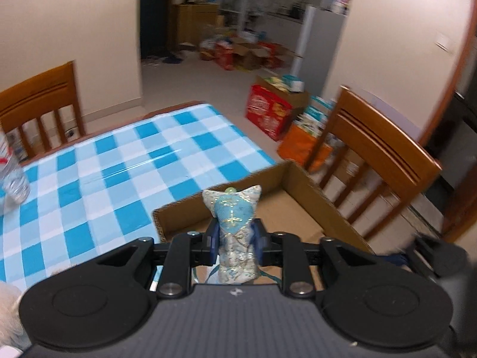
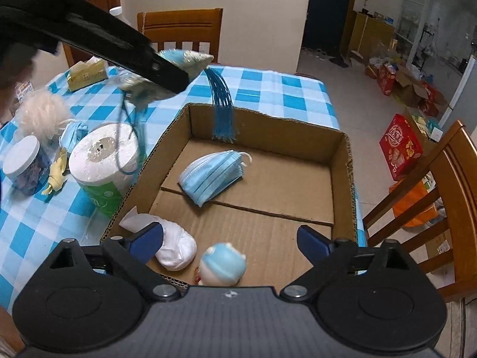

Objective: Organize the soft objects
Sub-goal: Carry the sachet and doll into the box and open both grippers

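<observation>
Sachet (image 1: 235, 232) clamped between the left gripper (image 1: 235, 240) fingers, above the box (image 2: 268, 137); right gripper (image 2: 231, 240) fingers spread wide, empty, apparently just over a doll (image 2: 223, 265).

Checked table (image 2: 268, 89) – cardboard box (image 2: 268, 132), paper roll (image 2: 101, 161), jar (image 2: 23, 164); tissues (image 2: 86, 74)

The cardboard box (image 2: 342, 161) stands open-topped, its right half bare; masks (image 2: 213, 176) occupy the middle.
</observation>
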Motion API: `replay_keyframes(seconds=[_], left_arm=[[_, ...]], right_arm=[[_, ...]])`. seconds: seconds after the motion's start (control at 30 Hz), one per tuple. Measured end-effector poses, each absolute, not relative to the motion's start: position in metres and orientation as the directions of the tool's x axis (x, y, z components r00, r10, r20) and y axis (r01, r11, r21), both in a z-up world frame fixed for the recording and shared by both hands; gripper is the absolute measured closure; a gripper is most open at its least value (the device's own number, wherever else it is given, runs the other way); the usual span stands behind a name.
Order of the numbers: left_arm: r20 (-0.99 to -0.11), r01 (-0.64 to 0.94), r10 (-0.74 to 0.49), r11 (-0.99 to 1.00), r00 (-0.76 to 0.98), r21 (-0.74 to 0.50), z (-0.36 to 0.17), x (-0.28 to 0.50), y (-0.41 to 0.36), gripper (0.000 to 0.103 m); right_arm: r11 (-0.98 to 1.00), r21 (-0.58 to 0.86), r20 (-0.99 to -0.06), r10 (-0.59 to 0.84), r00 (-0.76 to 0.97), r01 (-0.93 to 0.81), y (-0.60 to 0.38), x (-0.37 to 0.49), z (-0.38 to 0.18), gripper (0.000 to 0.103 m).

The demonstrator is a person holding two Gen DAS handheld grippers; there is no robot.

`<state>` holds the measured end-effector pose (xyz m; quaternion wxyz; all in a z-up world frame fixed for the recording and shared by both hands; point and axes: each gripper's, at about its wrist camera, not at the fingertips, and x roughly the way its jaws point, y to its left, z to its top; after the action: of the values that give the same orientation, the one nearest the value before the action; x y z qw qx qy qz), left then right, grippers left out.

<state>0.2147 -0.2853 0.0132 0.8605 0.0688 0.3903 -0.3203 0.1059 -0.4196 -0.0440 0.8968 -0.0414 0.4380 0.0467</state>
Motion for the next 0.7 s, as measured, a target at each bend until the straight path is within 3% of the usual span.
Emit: replay_keyframes(seconds=[0.03,0.07,0.1,0.7], left_arm=[[-0.715,0.582,-0.483,0.803,0.505,-0.13,0.009,0.217,-0.285,0.049],[-0.719,0.562,-0.467,0.817,0.514,-0.128,0.005,0.22,-0.285,0.035],[-0.727,0.55,-0.452,0.826,0.517,-0.123,0.0,0.222,-0.285,0.012],[-0.716,0.572,-0.407,0.82,0.567,-0.014,-0.005,0.172,-0.27,0.005]], right_arm=[[0.993,-0.03,-0.787,0.046,0.616,-0.113,-0.421,0.105,-0.043,0.001],[0.994,-0.026,-0.784,0.047,0.619,-0.108,-0.424,0.104,-0.043,0.001],[0.994,-0.021,-0.782,0.049,0.621,-0.105,-0.426,0.103,-0.043,0.0],[0.997,0.031,-0.778,0.07,0.624,-0.074,-0.425,0.104,-0.052,0.0]])
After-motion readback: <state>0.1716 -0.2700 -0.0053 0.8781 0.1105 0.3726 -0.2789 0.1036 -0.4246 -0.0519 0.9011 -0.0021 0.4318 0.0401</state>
